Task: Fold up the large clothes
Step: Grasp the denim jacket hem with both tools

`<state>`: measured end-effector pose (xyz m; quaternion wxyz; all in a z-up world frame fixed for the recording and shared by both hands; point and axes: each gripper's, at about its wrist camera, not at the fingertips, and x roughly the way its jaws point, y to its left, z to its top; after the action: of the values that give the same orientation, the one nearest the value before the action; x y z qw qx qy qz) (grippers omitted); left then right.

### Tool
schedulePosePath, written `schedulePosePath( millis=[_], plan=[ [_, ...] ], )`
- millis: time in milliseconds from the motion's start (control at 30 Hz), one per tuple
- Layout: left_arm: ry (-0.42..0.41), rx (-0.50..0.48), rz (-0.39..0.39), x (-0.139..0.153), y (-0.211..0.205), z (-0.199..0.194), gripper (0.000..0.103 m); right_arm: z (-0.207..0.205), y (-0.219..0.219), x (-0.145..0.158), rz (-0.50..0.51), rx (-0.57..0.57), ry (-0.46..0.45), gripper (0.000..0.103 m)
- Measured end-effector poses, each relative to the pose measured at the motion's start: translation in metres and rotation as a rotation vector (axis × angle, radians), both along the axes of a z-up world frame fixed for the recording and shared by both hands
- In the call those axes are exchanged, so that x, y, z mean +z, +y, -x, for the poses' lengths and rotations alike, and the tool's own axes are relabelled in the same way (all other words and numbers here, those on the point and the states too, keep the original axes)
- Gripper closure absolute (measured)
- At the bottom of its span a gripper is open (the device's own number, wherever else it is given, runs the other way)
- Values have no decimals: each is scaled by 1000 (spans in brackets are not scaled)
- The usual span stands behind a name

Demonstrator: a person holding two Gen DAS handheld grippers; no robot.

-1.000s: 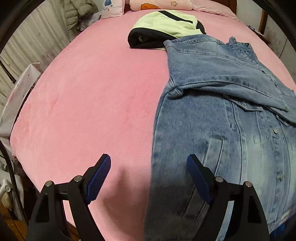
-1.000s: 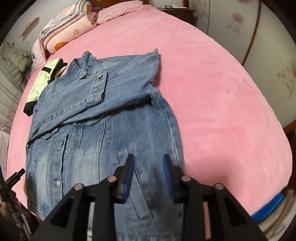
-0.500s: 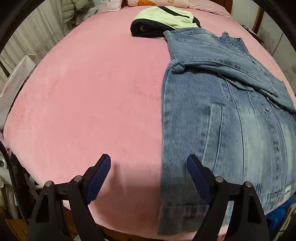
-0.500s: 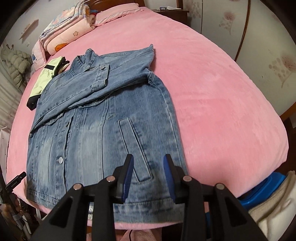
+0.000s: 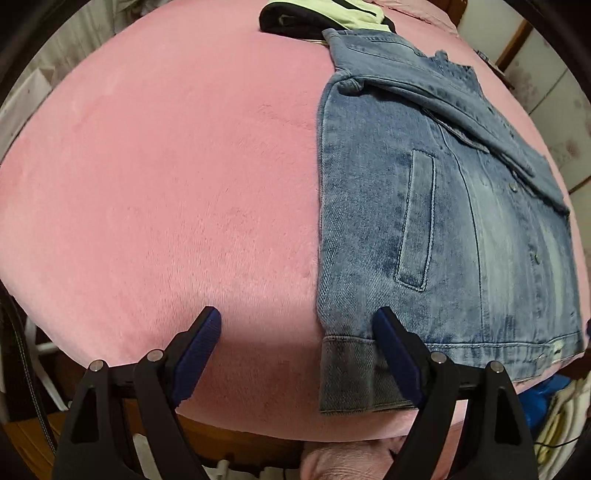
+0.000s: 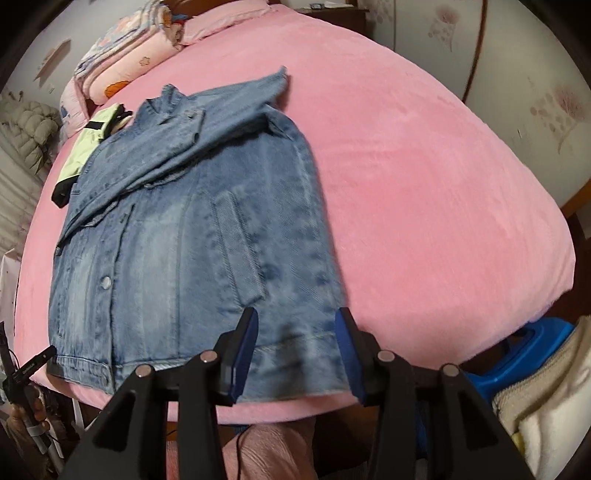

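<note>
A blue denim jacket (image 5: 461, 221) lies flat, front up, on the pink bed (image 5: 166, 166), with both sleeves folded across its chest and its hem at the near bed edge. It also shows in the right wrist view (image 6: 192, 240). My left gripper (image 5: 297, 347) is open and empty, just above the hem's left corner, its right finger over the denim. My right gripper (image 6: 297, 347) is open and empty, hovering over the hem's right corner.
A folded light-green and black garment (image 6: 86, 147) lies beyond the jacket's collar, also in the left wrist view (image 5: 325, 18). Folded pink quilts (image 6: 125, 70) sit at the bed head. A blue object (image 6: 517, 354) and cream cloth (image 6: 546, 413) lie beside the bed's near right.
Both grippers have pulled back toward the near bed edge, from over the jacket's middle to its hem. The right gripper's jaws have opened wider. The jacket has not moved.
</note>
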<state>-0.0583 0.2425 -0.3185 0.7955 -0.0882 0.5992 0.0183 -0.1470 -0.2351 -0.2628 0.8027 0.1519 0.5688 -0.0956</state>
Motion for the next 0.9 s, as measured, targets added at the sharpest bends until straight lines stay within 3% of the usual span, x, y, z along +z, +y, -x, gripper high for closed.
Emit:
schedulePosePath(
  millis=[200, 400, 633, 900],
  plan=[
    [7, -18, 88, -2, 10, 8, 19, 14, -13, -15, -19, 0, 54, 59],
    [34, -92, 140, -7, -6, 11, 19, 17, -24, -32, -125, -20, 54, 59],
    [45, -81, 161, -21, -10, 9, 11, 9, -18, -47, -167, 26, 71, 58],
    [71, -49, 160, -28, -18, 3, 12, 10, -27, -62, -228, -21, 91, 54]
  ],
)
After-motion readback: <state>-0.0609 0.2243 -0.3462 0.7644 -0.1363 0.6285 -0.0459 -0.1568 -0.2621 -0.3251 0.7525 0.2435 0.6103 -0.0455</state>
